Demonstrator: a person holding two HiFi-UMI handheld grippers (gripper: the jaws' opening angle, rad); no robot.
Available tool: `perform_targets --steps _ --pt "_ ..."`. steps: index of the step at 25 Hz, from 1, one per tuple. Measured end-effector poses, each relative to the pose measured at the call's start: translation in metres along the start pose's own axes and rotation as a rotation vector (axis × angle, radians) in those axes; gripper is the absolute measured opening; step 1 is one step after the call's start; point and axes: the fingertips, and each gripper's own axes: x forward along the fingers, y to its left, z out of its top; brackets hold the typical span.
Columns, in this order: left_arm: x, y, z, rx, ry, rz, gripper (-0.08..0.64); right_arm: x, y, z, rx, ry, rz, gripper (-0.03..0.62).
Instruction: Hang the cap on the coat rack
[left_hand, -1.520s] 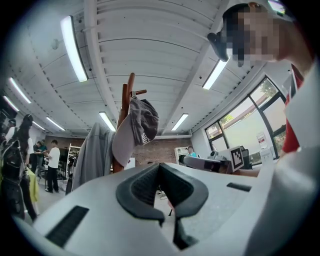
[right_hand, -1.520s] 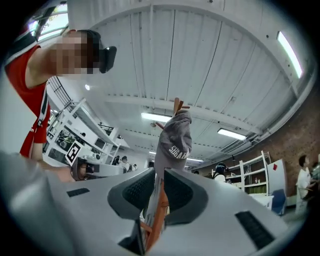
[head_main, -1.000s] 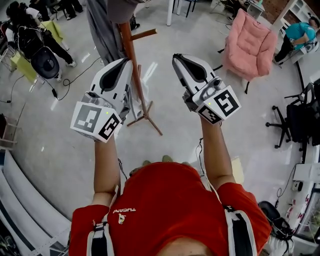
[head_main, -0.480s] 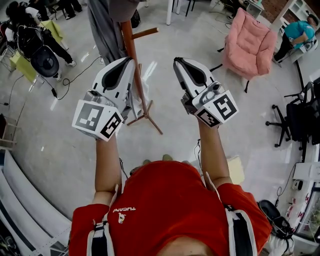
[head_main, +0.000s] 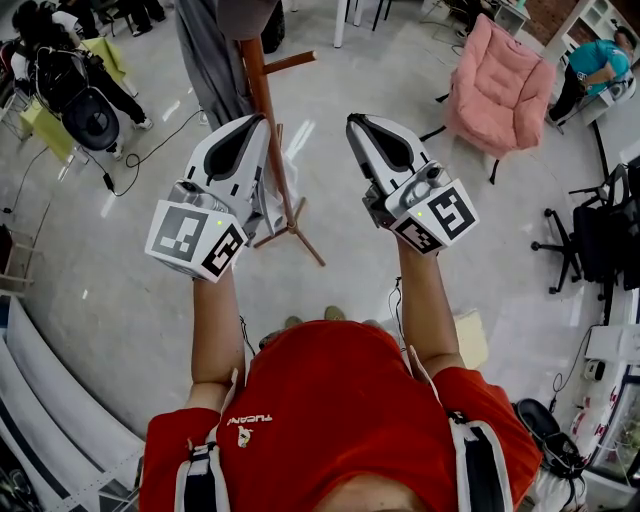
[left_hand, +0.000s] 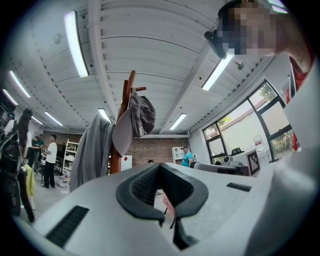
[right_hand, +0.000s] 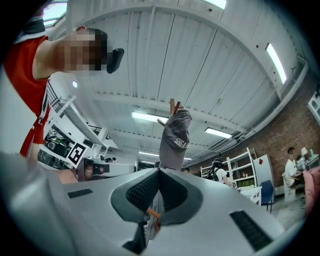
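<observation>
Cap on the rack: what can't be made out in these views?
- Head view: cap and rack top cut off by the upper edge.
- Left gripper view: the peg under the cap is covered by the cap.
- Right gripper view: rack pole hidden behind cap and right gripper; cap print too small.

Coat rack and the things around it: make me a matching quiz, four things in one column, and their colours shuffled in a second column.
Things:
1. cap
2. coat rack pole
3. armchair
4. person's T-shirt

Colours:
A. red
B. brown
C. grey
D. pink

Pairs: 1-C, 2-B, 3-D, 4-A
</observation>
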Motion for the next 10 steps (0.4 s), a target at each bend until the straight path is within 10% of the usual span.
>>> perform_targets --steps 10 --pt "-0.0054 -0.0004 -0.0009 0.002 -0.002 0.013 0.008 -0.0021 0.0014 -0.0008 0.006 -0.006 0.008 0.023"
